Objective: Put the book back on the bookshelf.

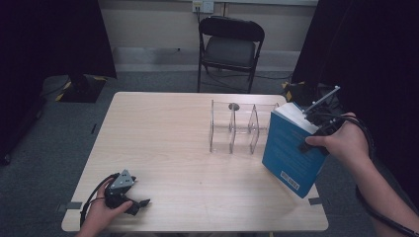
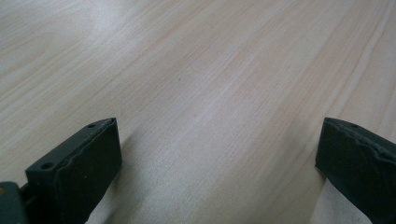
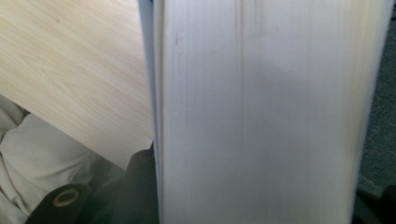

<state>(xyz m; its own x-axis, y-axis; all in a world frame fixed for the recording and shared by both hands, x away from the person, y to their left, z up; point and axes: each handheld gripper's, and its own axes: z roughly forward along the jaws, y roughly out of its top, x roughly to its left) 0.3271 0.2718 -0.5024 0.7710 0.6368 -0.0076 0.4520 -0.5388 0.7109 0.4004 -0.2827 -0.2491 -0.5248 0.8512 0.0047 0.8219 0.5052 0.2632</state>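
Book (image 1: 290, 150) with a blue cover sits clamped in the right hand-held gripper (image 1: 316, 129), tilted above the worktop's (image 1: 163, 148) right edge, just beside the clear divider rack (image 1: 237, 127); left hand-held gripper (image 1: 129, 196) rests on the worktop near its front left corner, jaws wide apart, holding nothing.

A light wooden table (image 1: 163, 143) was seen on grey carpet, a clear acrylic divider rack (image 1: 237, 127) being stood on it towards its far right corner, while the left gripper (image 1: 133, 200) was rested on it near its near left corner, jaws spread apart.
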